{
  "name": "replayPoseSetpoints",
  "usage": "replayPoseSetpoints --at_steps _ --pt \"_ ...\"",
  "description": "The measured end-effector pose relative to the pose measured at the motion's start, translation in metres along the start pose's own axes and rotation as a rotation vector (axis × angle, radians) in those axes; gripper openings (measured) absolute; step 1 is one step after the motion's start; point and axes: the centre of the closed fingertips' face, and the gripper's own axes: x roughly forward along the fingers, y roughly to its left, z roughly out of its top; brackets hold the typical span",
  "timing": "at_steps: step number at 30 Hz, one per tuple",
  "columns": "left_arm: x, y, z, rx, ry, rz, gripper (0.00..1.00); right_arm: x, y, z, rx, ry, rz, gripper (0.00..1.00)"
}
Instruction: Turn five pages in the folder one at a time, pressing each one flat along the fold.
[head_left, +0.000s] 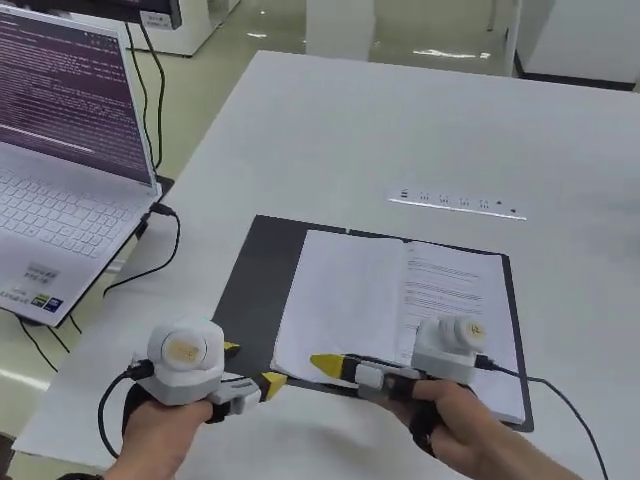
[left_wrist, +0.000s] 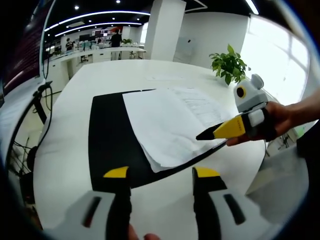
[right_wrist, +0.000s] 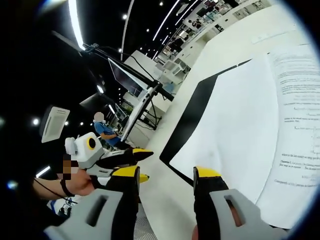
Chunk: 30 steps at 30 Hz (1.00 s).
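An open black folder (head_left: 250, 290) lies on the white table, with a blank white page (head_left: 340, 300) on its left half and a printed page (head_left: 455, 290) on its right. My left gripper (head_left: 252, 365) hovers open just off the folder's near left corner, nothing between its yellow tips (left_wrist: 161, 172); the folder (left_wrist: 110, 135) lies ahead of it. My right gripper (head_left: 328, 366) points left over the blank page's near edge. Its jaws are open and empty (right_wrist: 167, 172), above the page (right_wrist: 235, 125). The left gripper (right_wrist: 120, 157) appears beside it.
An open laptop (head_left: 60, 150) stands at the left with cables (head_left: 150, 260) trailing toward the folder. A socket strip (head_left: 455, 203) is set in the table behind the folder. A potted plant (left_wrist: 229, 65) stands far off. The near table edge runs under my hands.
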Motion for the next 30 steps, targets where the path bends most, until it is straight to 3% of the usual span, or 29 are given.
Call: replayPoseSetpoints --at_steps 10,22,25,30 --pt "0.015 -0.001 0.001 0.001 0.012 -0.003 0.36 -0.014 -0.004 0.006 0.0 -0.042 -0.029 0.36" --pt "0.035 -0.011 0.006 -0.004 0.0 -0.036 0.17 -0.033 -0.01 -0.001 0.011 -0.071 -0.061 0.33" --pt "0.04 -0.011 0.004 -0.005 0.0 -0.042 0.1 -0.036 -0.011 -0.003 0.026 -0.084 -0.068 0.32" --pt "0.051 -0.009 -0.012 -0.022 0.04 -0.049 0.06 -0.039 -0.01 -0.005 0.03 -0.092 -0.073 0.32"
